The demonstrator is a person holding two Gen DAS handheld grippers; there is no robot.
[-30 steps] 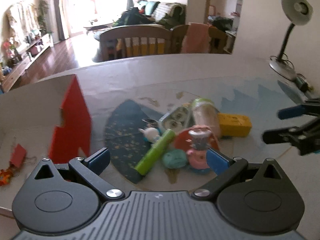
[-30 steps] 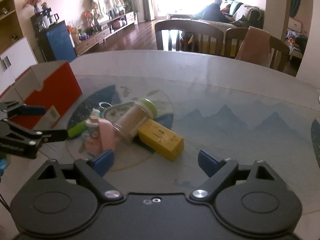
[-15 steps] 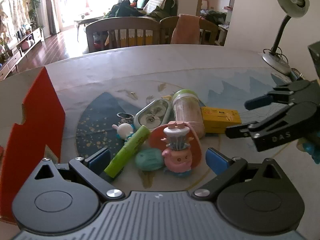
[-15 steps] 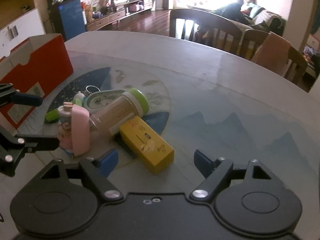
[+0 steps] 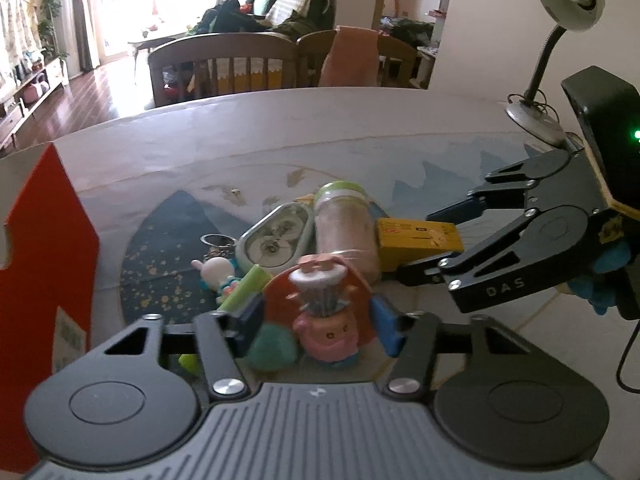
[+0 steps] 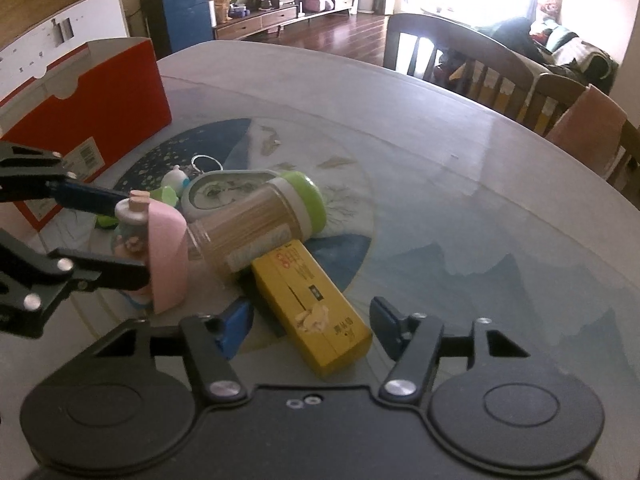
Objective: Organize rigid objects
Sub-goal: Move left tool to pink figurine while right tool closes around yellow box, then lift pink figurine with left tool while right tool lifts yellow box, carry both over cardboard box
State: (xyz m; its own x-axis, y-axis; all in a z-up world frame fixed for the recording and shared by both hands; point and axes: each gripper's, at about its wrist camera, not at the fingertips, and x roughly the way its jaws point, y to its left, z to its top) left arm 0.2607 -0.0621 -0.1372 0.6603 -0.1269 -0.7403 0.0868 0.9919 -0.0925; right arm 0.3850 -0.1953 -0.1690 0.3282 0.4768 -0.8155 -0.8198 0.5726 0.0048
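While both pairs of jaws close in, a red box stands at the table's left. The left gripper straddles an upright pink figurine, pads not visibly pressing. The right gripper brackets a yellow box whose long axis runs away from it toward a toppled jar; only the left view shows the lamp.

Glossy glass tabletop, cardboard box
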